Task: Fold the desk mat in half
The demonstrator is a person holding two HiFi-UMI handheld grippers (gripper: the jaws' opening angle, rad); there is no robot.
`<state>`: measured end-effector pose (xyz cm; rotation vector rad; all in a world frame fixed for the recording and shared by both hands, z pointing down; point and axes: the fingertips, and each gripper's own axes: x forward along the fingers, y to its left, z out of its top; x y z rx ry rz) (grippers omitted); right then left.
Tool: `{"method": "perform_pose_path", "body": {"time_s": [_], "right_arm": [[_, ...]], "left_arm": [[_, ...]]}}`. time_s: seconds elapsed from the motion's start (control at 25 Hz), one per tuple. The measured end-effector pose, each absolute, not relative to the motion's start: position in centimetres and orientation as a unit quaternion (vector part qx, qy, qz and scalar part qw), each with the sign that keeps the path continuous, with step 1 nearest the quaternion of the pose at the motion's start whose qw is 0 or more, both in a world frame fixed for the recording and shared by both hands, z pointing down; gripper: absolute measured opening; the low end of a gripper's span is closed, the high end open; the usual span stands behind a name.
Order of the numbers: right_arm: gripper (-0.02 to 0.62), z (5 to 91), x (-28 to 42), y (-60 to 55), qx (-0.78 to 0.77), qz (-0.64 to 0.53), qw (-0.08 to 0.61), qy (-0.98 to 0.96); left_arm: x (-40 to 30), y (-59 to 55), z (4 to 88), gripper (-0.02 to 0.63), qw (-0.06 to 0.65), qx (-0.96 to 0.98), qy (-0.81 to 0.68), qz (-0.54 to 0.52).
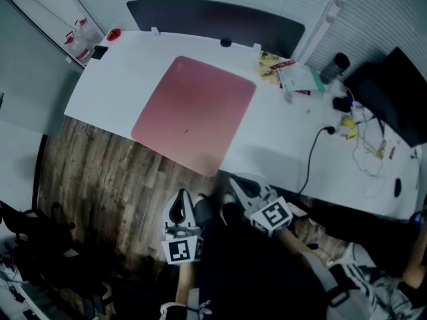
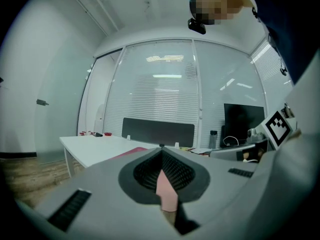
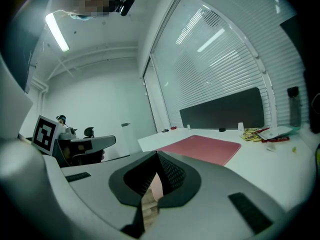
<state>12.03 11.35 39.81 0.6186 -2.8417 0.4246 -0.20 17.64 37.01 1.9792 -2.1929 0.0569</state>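
White surface (image 1: 280, 145), blinds (image 2: 165, 99) behind. Pink desk mat (image 1: 193, 112) lies flat. Left tongs (image 1: 180, 199) and right tongs (image 1: 235, 184) pressed together, pinching nothing. Only head view shows 1 mat corner at surface's lower edge.

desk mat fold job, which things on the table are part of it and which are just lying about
For the job: desk mat, left claw, right claw.
Lying about: bottle, papers, yellow packets, black cable.
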Motion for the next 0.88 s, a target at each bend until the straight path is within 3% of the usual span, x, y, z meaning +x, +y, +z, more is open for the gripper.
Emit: {"method": "perform_pose_path", "body": {"time_s": [0.32,0.88], "right_arm": [[0.003,40.1,11.6,9.0,0.259,0.157,0.098,-0.948],[0.003,41.1,4.1,5.9,0.412,0.190,0.096,-0.886]], "left_arm": [[-2.0,13.7,37.9,0.002,0.109,0.695,-0.711,0.009],[-10.2,6.4,39.2,0.002,0.119,0.803,-0.583,0.039]]}}
